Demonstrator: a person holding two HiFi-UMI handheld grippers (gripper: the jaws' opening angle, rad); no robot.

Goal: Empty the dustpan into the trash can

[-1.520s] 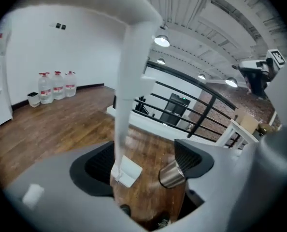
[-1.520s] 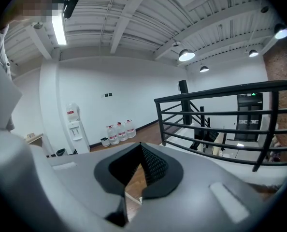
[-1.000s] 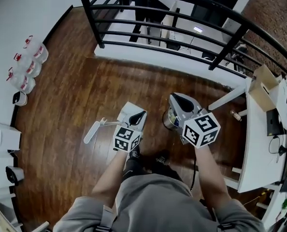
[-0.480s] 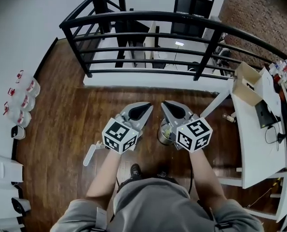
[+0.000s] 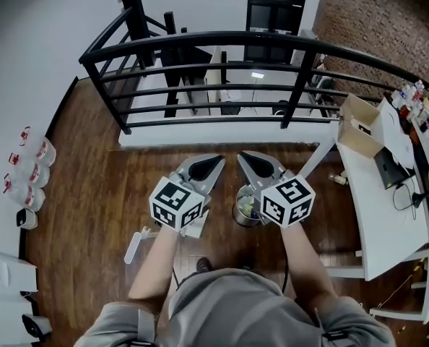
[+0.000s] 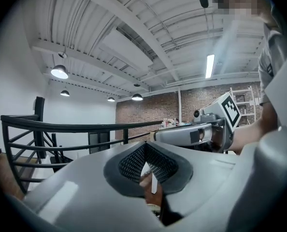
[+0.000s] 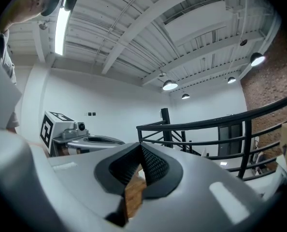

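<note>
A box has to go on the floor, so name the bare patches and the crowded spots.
Bare: the wooden floor between the bottles by the left wall and the dustpan; also the strip between the railing and the trash can. Crowded: round the trash can and dustpan, and by the white table.

Loft-style office or studio workspace, upper mezzanine level. Dark wood plank floor (image 5: 92, 179), edged by black metal railing (image 5: 222, 42); lower level with desks (image 5: 229, 85) visible through the bars. Red brick wall (image 5: 388, 20) on the right side. Exposed white ceiling beams (image 6: 134, 28) with hanging pendant lamps (image 6: 59, 71), industrial look. White desk (image 5: 373, 194) carries a laptop (image 5: 391, 170) and an open cardboard box (image 5: 359, 129). Plastic jugs (image 5: 34, 157) are lined along the white wall. Dark doorway (image 5: 276, 9) with a green sign above it.
</note>
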